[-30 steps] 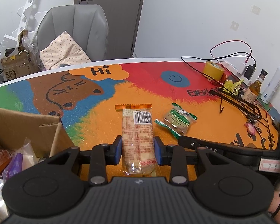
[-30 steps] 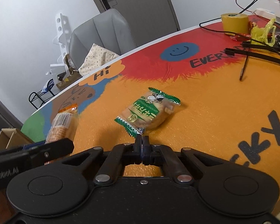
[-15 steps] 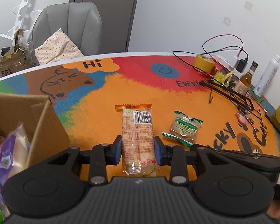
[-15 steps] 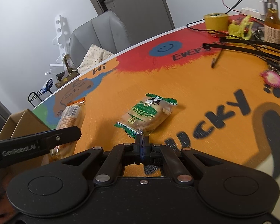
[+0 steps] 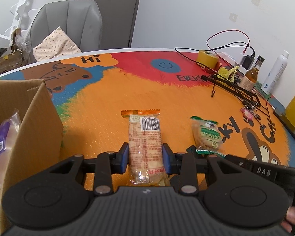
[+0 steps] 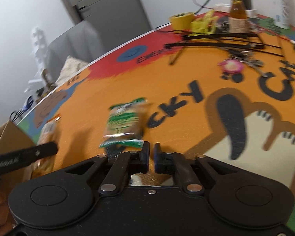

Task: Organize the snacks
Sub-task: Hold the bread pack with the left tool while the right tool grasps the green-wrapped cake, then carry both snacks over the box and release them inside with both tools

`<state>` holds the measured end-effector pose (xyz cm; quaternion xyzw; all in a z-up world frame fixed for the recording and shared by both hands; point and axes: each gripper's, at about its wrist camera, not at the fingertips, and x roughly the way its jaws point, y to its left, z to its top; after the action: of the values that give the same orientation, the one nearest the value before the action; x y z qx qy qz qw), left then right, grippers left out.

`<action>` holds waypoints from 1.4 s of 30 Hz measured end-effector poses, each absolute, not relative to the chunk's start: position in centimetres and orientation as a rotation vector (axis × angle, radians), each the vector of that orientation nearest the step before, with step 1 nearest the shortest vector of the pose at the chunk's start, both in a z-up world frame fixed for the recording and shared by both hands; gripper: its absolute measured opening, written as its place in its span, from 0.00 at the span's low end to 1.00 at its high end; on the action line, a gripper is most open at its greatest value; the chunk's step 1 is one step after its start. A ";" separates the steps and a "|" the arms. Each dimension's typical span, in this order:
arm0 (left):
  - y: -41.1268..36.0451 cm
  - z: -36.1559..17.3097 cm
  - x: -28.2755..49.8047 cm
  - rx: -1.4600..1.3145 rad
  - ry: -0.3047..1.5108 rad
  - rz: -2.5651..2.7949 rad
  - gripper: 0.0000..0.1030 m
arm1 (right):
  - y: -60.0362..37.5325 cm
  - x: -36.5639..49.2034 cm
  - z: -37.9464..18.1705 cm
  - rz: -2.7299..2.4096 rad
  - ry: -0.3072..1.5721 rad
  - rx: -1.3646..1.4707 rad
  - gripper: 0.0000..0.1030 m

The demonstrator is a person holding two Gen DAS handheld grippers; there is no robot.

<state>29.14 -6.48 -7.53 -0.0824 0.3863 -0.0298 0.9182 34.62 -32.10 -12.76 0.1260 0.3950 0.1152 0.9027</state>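
Left hand-held gripper (image 5: 145,157) grasps the long packet (image 5: 144,143), axis toward 12 o'clock; right hand-held gripper (image 6: 151,156), jaws opening and empty, has the green packet (image 6: 125,123) at 11 o'clock.

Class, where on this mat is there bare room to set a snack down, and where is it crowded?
Bare: the orange stretch between the box and the long packet, and beyond both packets toward the smiley. Crowded: the far right edge, with tape, bottle, rack and cables.

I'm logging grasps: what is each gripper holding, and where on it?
Left gripper clamps the orange-ended snack pack across its lower half. Right gripper, jaws opening, holds nothing.
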 end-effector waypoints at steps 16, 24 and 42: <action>-5.4 -6.9 29.3 -0.173 0.782 -0.038 0.33 | -27.5 36.0 -11.7 0.298 0.767 0.183 0.77; -4.6 -7.0 29.6 -0.184 0.786 -0.034 0.33 | -24.9 36.9 -12.3 0.264 0.757 0.102 0.82; -4.8 -6.0 28.6 -0.180 0.769 -0.037 0.33 | -25.3 34.5 -11.3 0.228 0.703 0.055 0.44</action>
<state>28.56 -4.76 -6.01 -0.0878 0.3748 -0.0181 0.9228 34.48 -25.28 -11.32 0.0271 0.3437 0.1113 0.9321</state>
